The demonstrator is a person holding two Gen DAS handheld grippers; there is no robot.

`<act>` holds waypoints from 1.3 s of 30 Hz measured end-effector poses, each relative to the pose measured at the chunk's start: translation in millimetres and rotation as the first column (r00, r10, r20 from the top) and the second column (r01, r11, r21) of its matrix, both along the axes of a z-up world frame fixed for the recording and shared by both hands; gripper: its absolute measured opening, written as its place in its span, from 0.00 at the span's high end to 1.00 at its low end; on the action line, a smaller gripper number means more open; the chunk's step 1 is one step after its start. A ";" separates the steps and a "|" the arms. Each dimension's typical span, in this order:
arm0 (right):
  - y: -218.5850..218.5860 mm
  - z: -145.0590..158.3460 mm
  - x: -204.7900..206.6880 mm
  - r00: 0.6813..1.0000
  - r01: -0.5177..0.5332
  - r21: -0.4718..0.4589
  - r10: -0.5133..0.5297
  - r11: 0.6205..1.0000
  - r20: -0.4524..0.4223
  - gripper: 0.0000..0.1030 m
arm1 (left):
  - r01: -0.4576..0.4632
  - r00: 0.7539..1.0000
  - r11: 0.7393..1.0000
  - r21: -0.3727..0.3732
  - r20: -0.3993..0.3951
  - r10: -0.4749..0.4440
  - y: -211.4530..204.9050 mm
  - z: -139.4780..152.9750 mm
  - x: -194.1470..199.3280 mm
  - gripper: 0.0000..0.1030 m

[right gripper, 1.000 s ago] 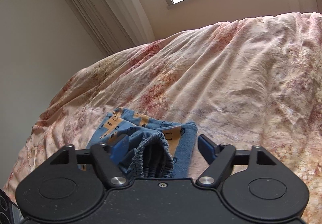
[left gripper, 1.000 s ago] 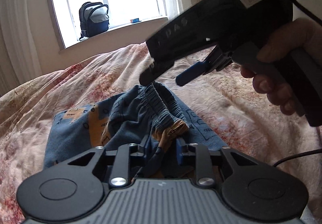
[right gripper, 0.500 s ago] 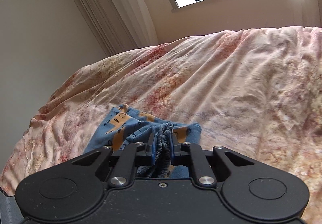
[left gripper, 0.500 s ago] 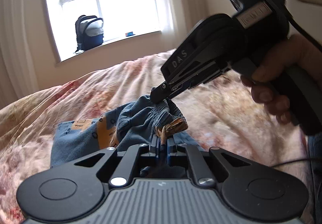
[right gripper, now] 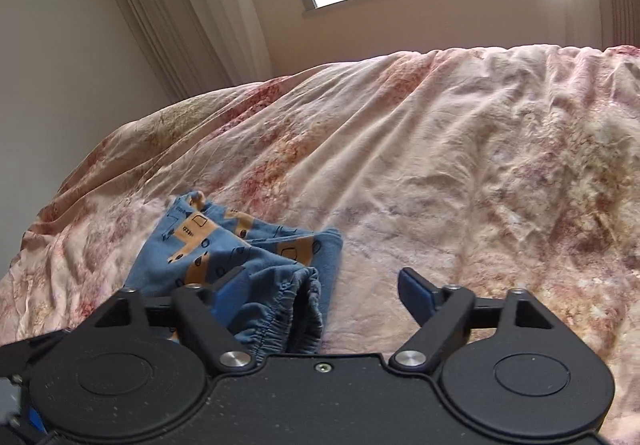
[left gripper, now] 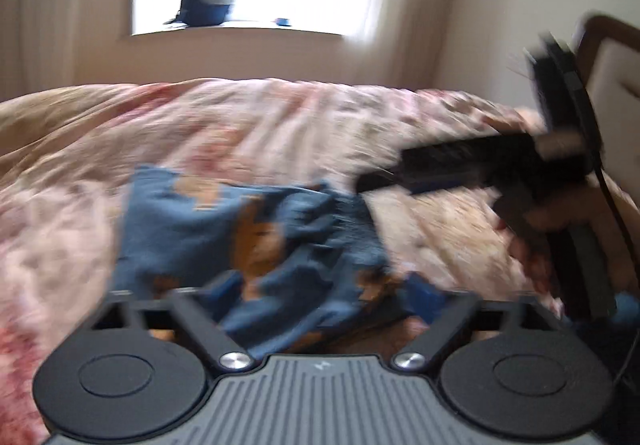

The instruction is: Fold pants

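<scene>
Blue cotton pants with orange prints [right gripper: 224,245] were found bunched on the floral bedspread [right gripper: 440,165]; the left gripper [left gripper: 324,293] and right gripper [right gripper: 320,291] were opening, jaws spread, gripping nothing.

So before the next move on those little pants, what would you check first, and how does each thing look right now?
1. Left gripper let go: ok, its jaws are opening, pads off the pants, though cloth lies between them.
2. Right gripper let go: ok, jaws opening, the waistband lies loose between them.
3. Pants lying on the bed: ok.
4. Pants folded flat: not ok, the waistband end is bunched up.
5. Hems lined up: cannot tell, the left view is blurred.
6. Bed bare around the pants: ok in the right view.
</scene>
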State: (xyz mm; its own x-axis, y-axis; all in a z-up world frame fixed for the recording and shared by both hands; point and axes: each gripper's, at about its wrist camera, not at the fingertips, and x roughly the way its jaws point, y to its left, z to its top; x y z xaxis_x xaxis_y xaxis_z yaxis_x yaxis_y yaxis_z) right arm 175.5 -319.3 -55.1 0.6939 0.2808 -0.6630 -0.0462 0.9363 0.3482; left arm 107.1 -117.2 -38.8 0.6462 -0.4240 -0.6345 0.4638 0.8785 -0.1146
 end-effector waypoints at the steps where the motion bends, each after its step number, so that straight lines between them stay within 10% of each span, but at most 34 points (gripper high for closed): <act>1: 1.6 -0.5 -0.2 1.000 0.006 -0.014 -0.006 1.000 -0.004 0.05 | -0.044 0.999 0.999 0.003 0.011 0.044 11.3 3.6 2.0 0.00; 6: 27.9 0.0 -5.9 1.000 -0.018 -0.106 0.018 0.994 0.004 0.01 | -0.283 0.959 0.958 0.046 0.020 0.283 55.5 -0.9 25.9 0.00; 11: 53.8 -4.7 -8.9 1.000 -0.021 -0.198 0.023 0.980 0.009 0.01 | -0.421 0.897 0.907 -0.024 -0.157 0.413 85.8 -22.0 43.7 0.00; 27: 64.2 -19.0 1.3 0.999 -0.033 -0.206 0.027 0.978 -0.033 0.01 | -0.383 0.912 0.924 0.005 -0.158 0.379 81.0 -34.5 43.2 0.00; 39: 58.6 -28.2 -12.3 0.961 -0.207 -0.294 0.137 0.933 -0.239 0.01 | -0.319 0.915 0.925 0.204 -0.189 0.357 77.6 -48.2 36.4 0.00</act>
